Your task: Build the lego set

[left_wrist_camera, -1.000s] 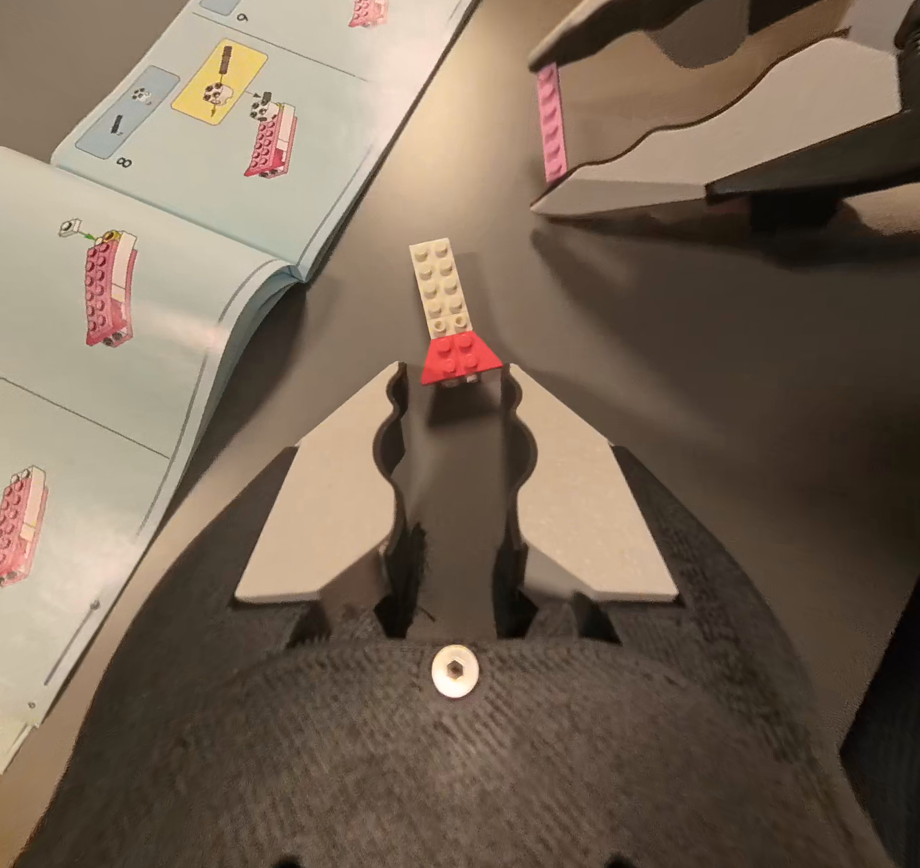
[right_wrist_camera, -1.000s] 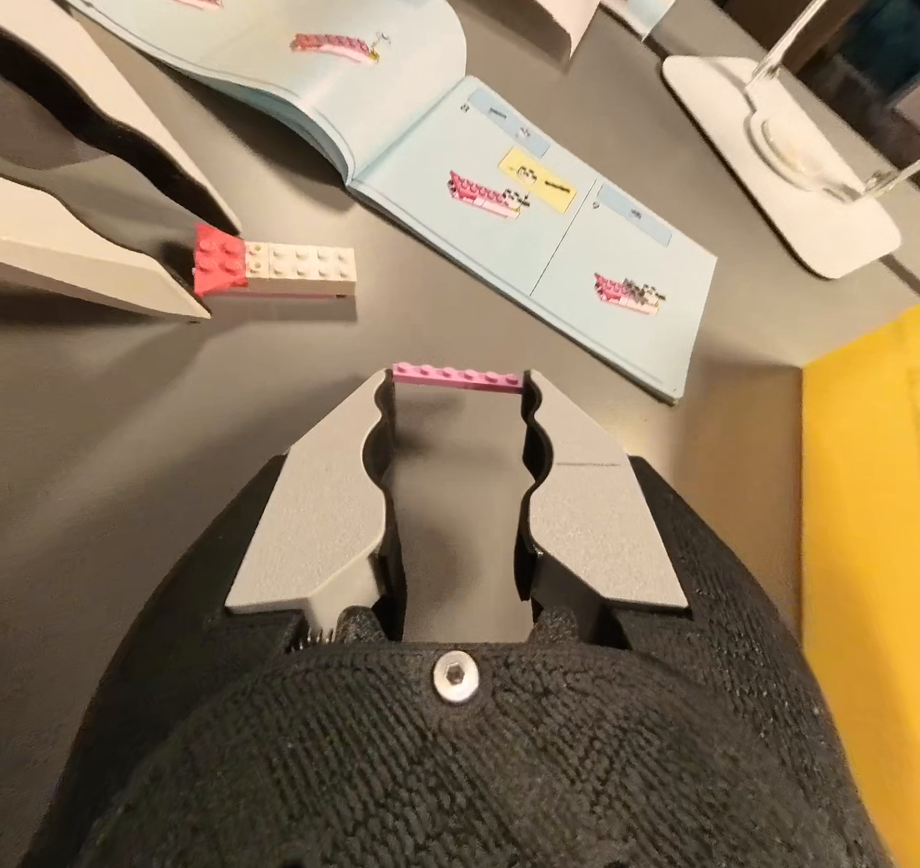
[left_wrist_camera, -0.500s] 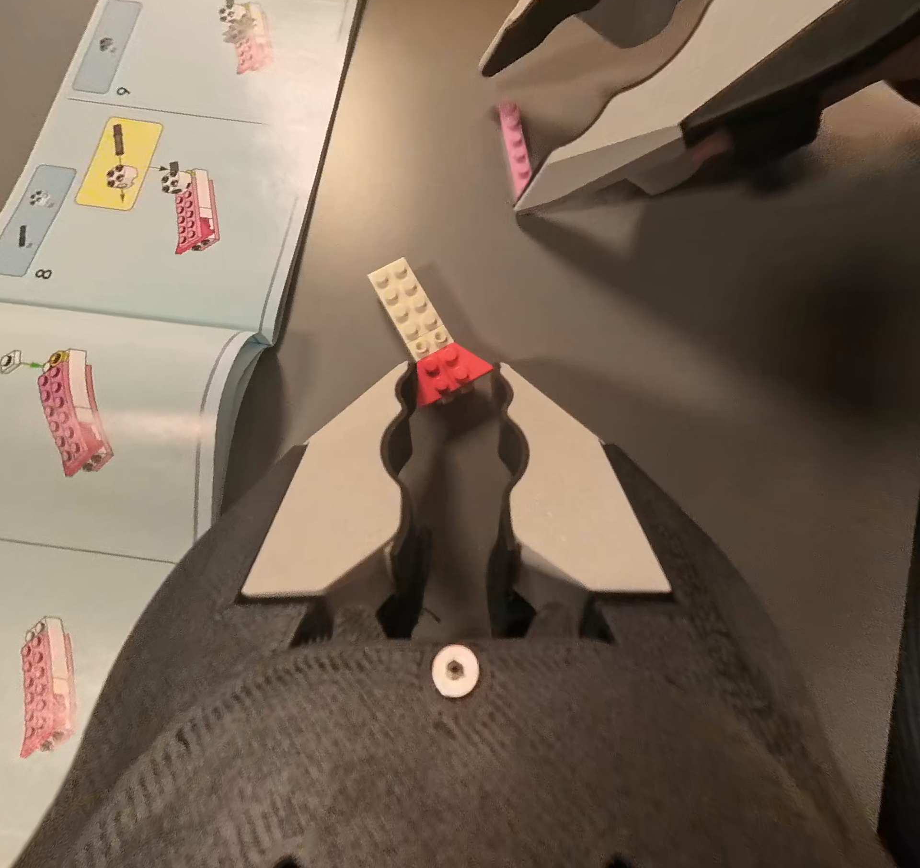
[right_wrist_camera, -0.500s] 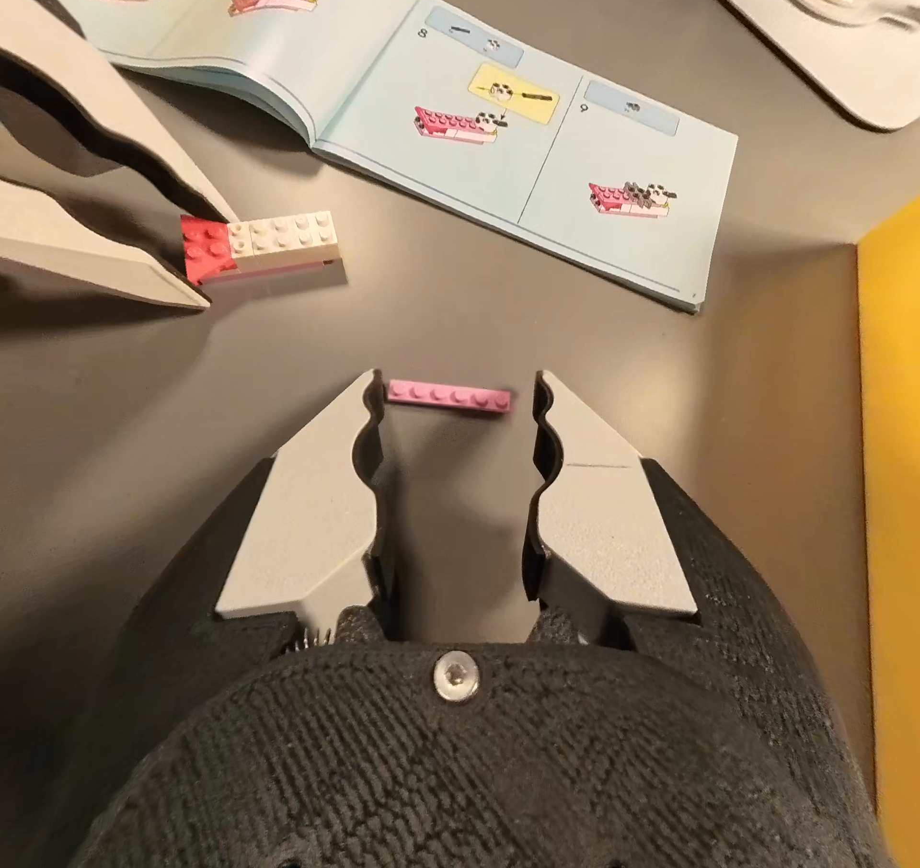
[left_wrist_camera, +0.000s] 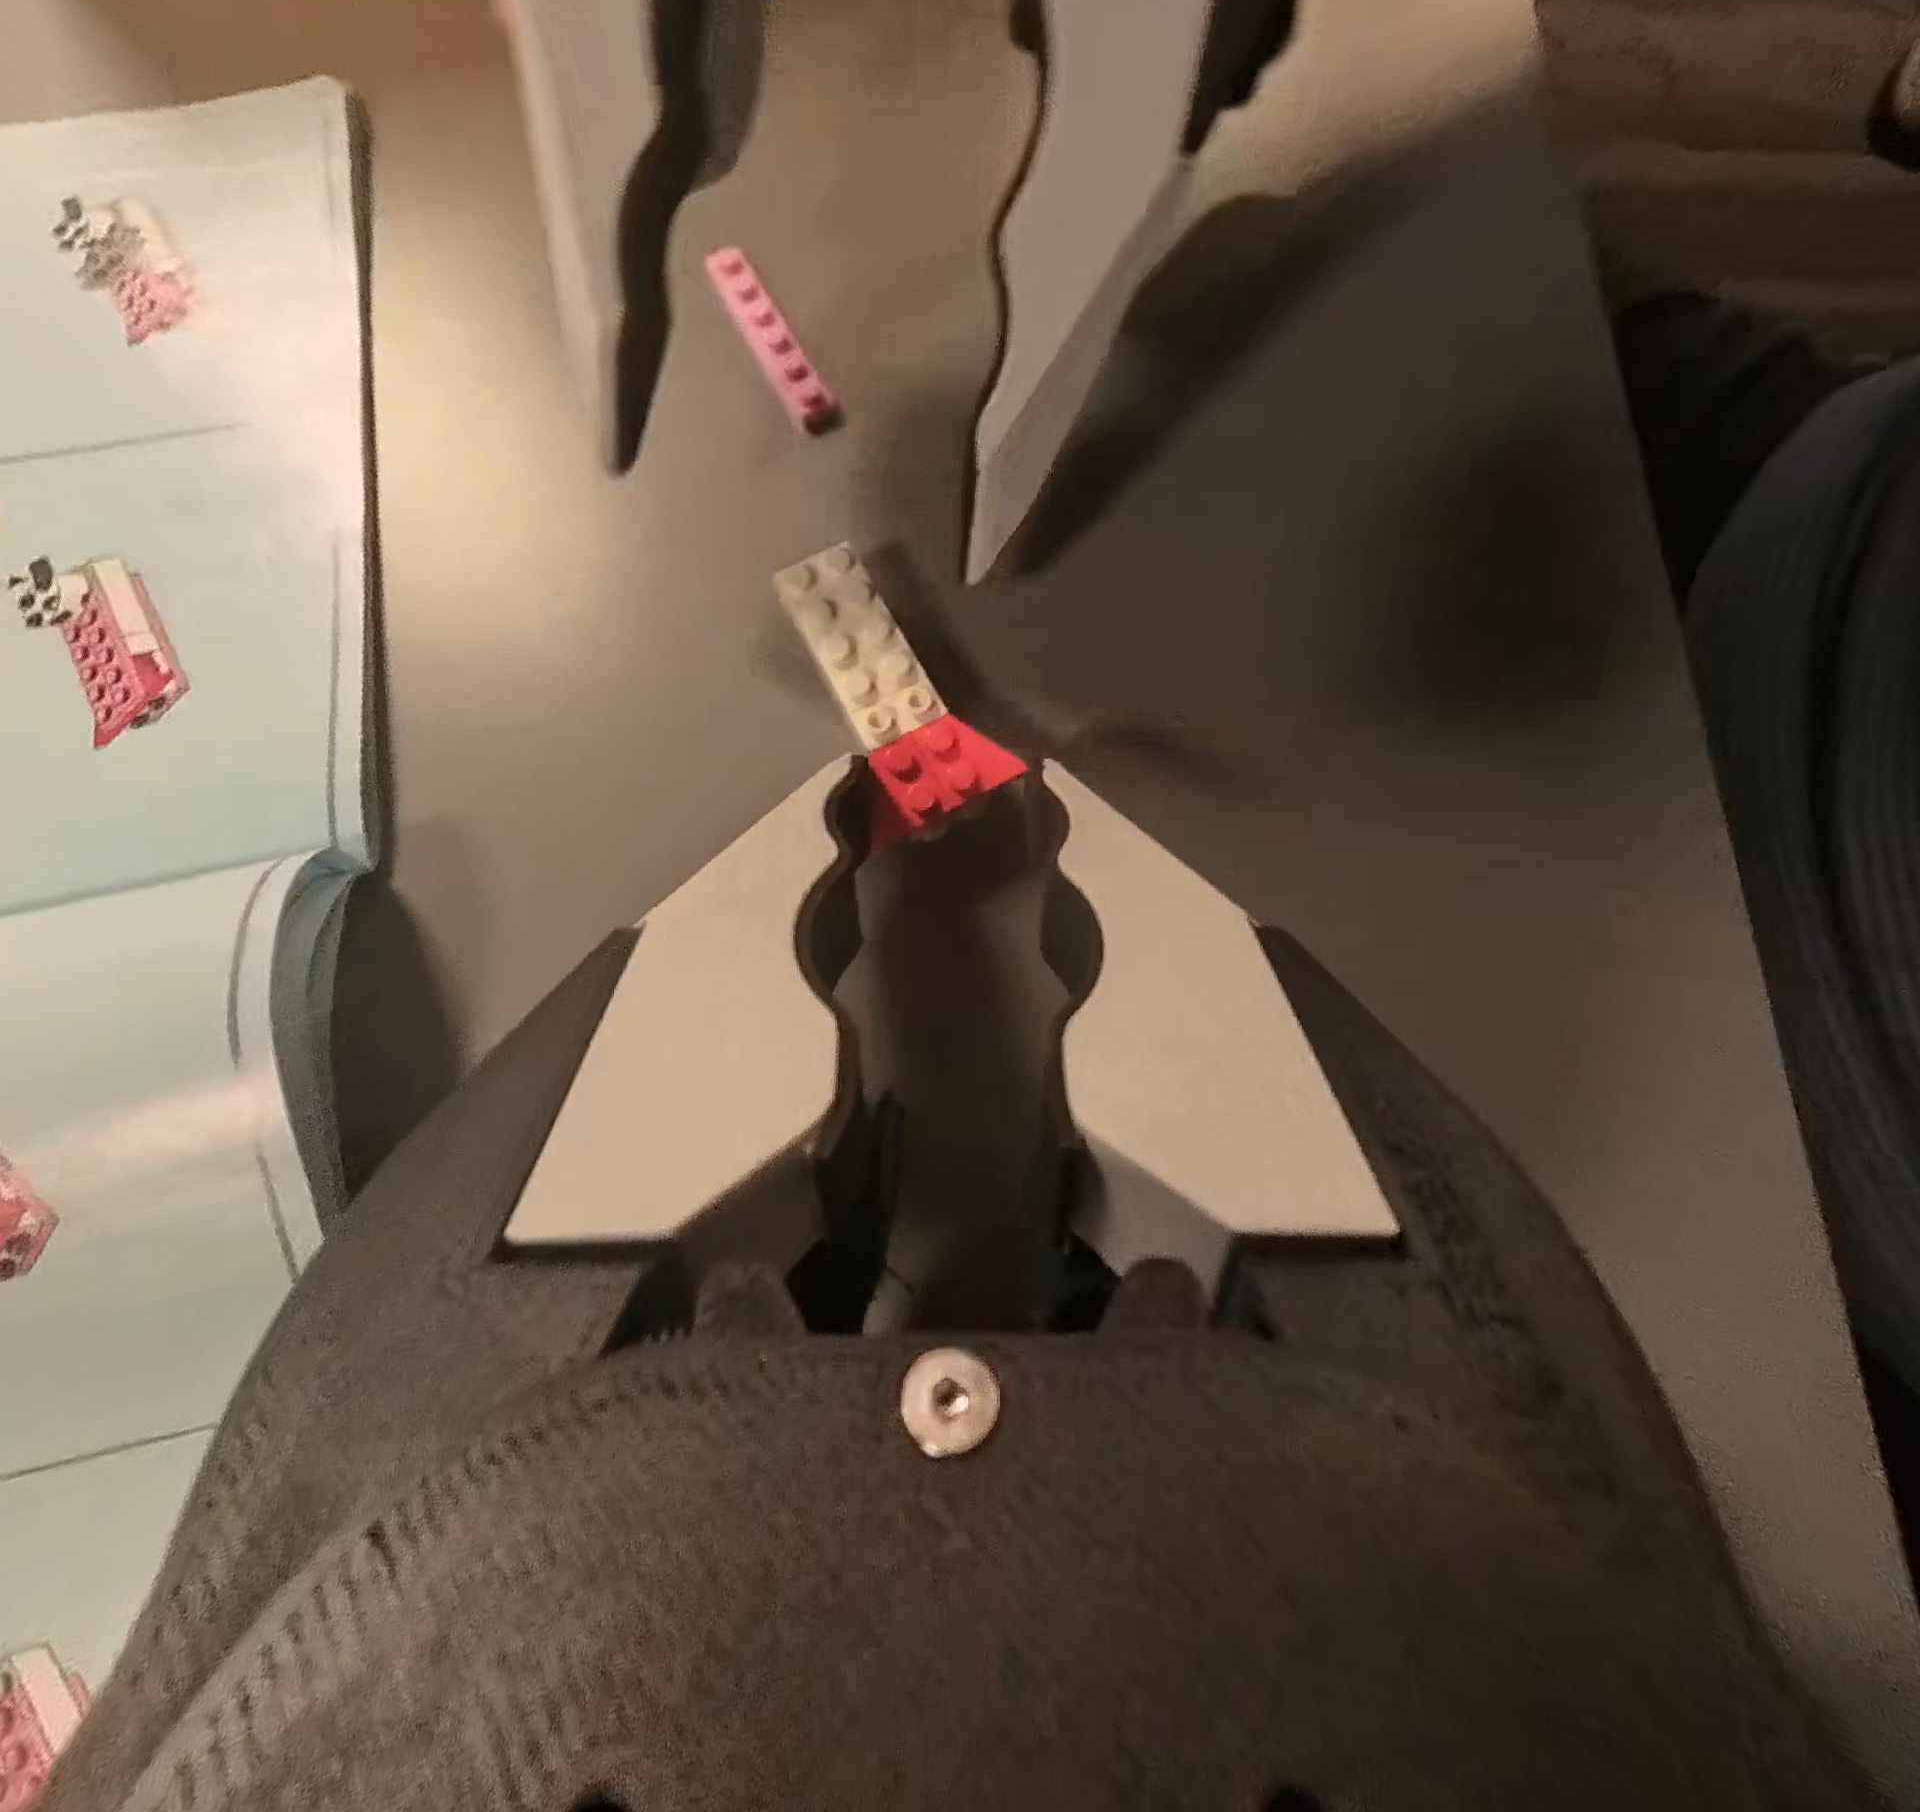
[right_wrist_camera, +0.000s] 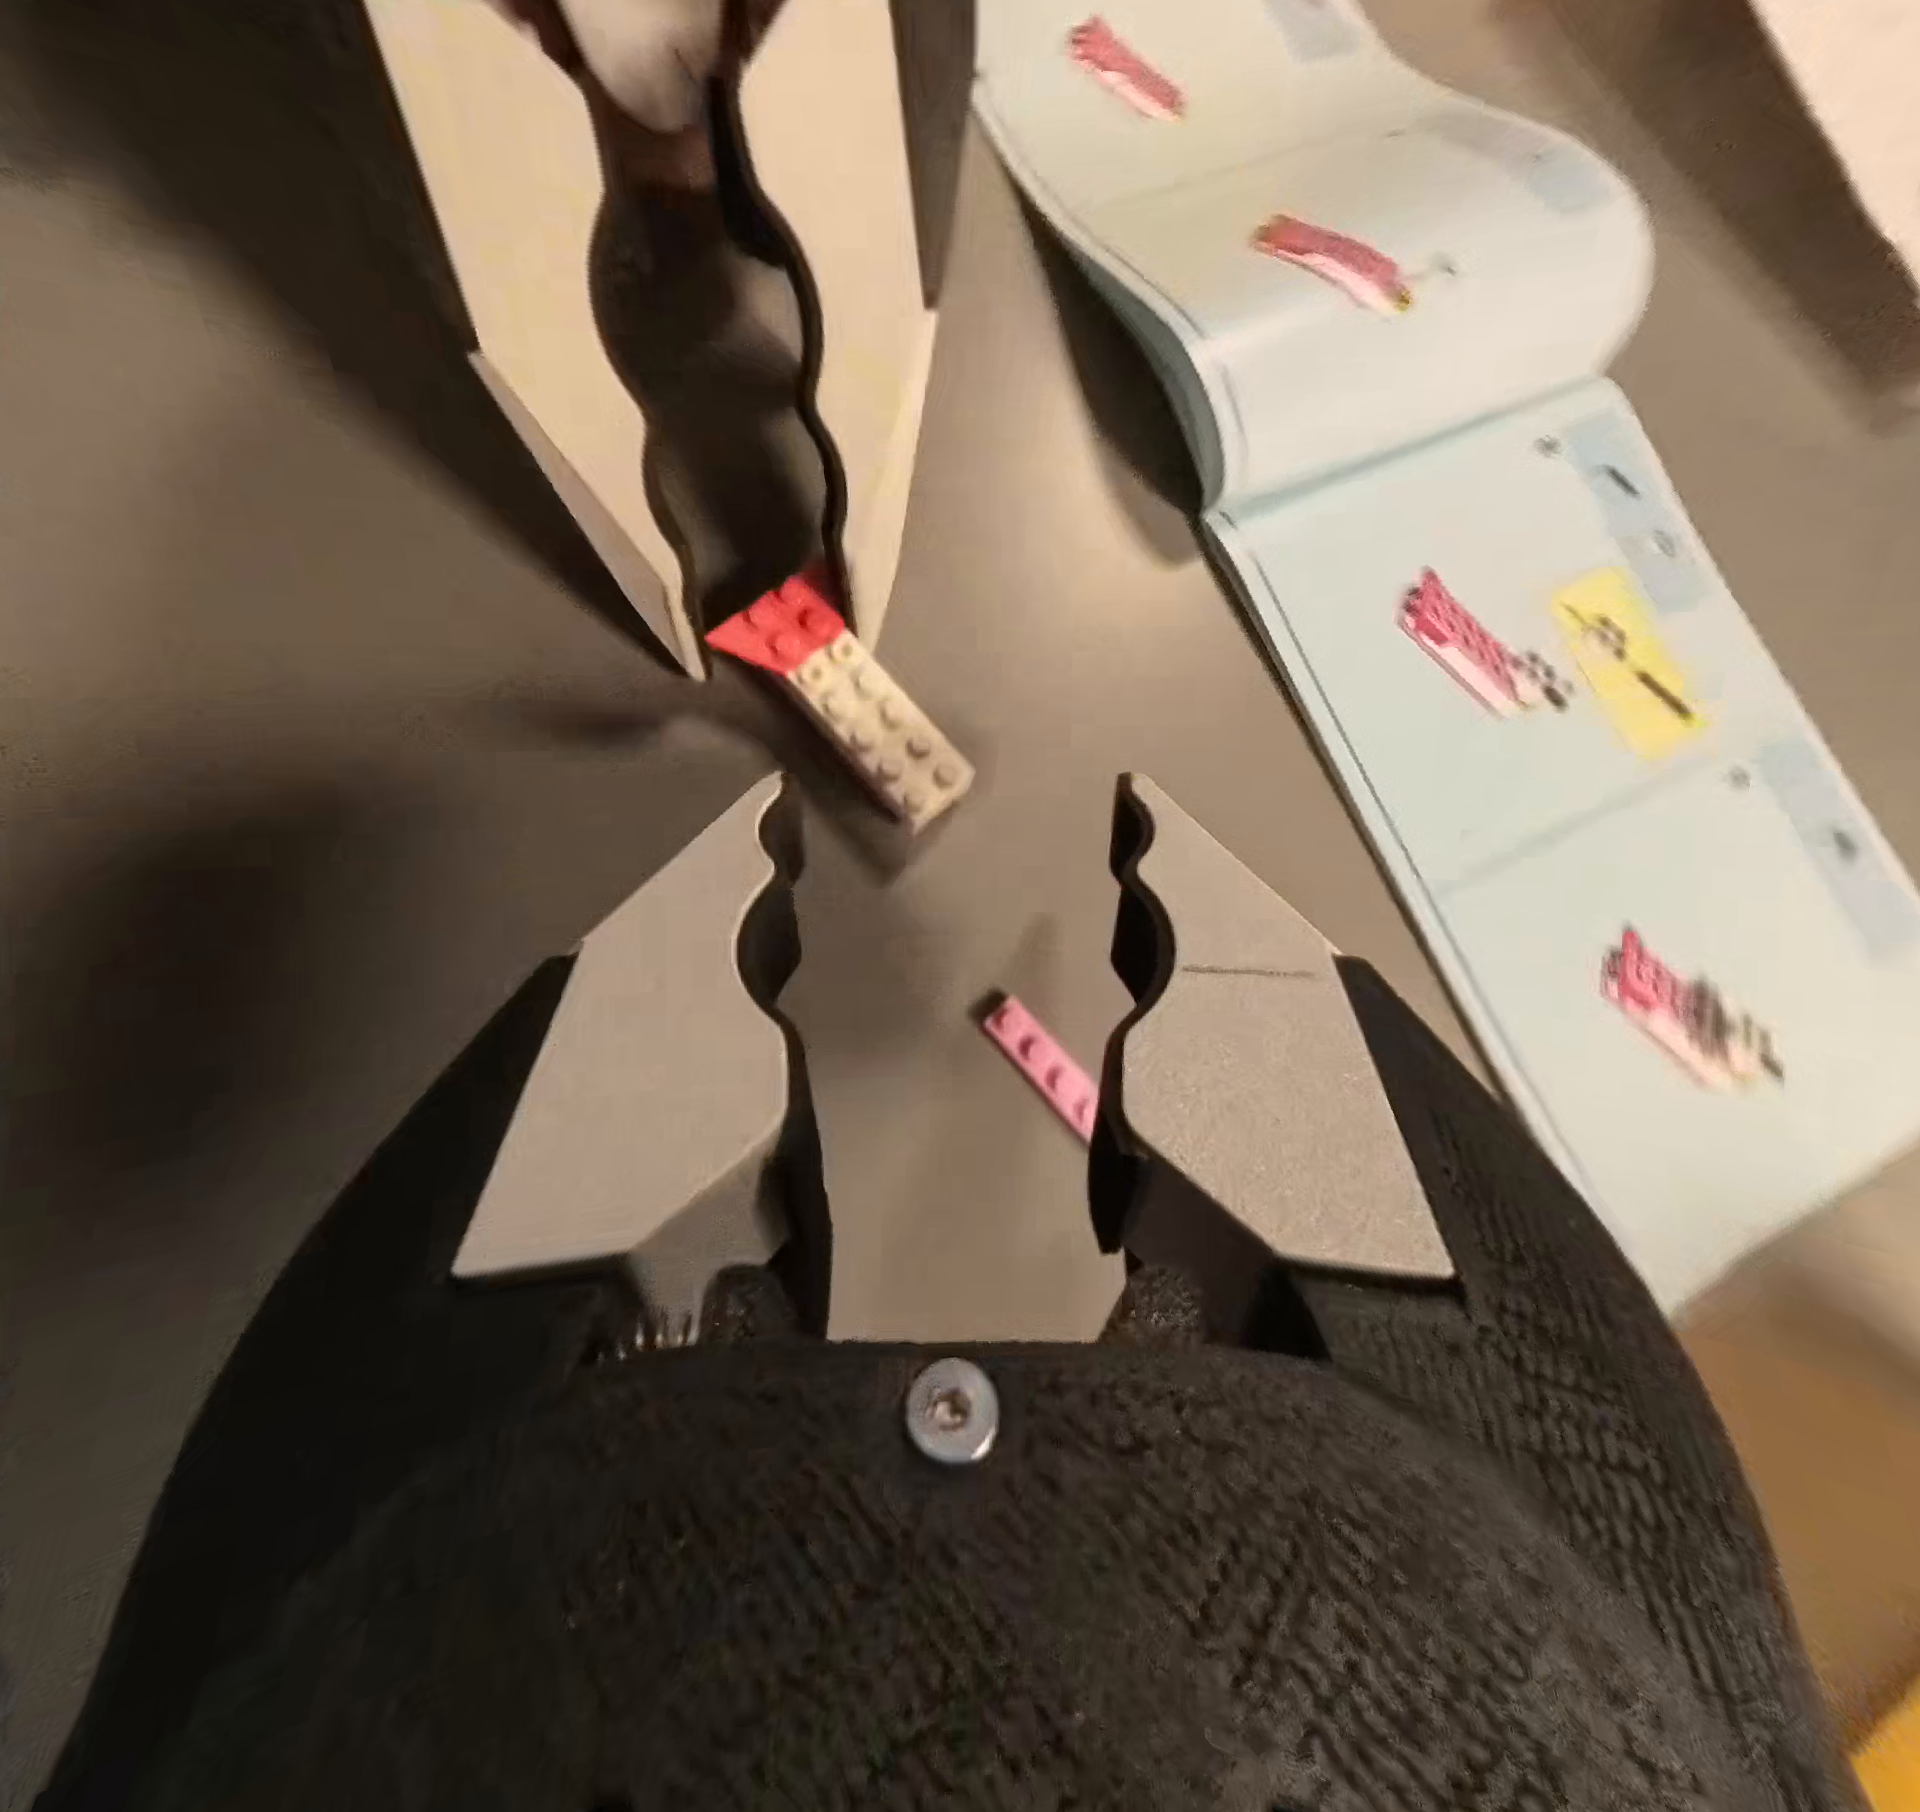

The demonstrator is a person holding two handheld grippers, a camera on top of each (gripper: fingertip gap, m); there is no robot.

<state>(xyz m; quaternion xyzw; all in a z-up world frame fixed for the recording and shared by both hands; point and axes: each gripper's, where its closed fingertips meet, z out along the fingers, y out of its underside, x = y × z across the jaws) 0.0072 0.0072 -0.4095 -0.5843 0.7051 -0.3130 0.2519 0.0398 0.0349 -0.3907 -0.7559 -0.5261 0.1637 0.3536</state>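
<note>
Red wedge plastic brick (left_wrist_camera: 940, 788), joined to a cream studded plate (left_wrist_camera: 854, 646), sits pinched at the left hand-held gripper (left_wrist_camera: 943, 775) tips. Right hand-held gripper (right_wrist_camera: 951, 796) gapes wide, a slim pink studded plate (right_wrist_camera: 1044, 1061) on the dark worktop (right_wrist_camera: 312, 515) between its fingers; pale blue instruction booklet (right_wrist_camera: 1558, 827) alongside.

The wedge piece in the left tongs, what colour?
Red, joined to a white plate; clearest in the left wrist view.

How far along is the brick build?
Done: red wedge already joined to the white plate. In hand: left gripper pinches that wedge end. Left: pink strip lies loose on the table, between the open right gripper fingers, unattached.
</note>
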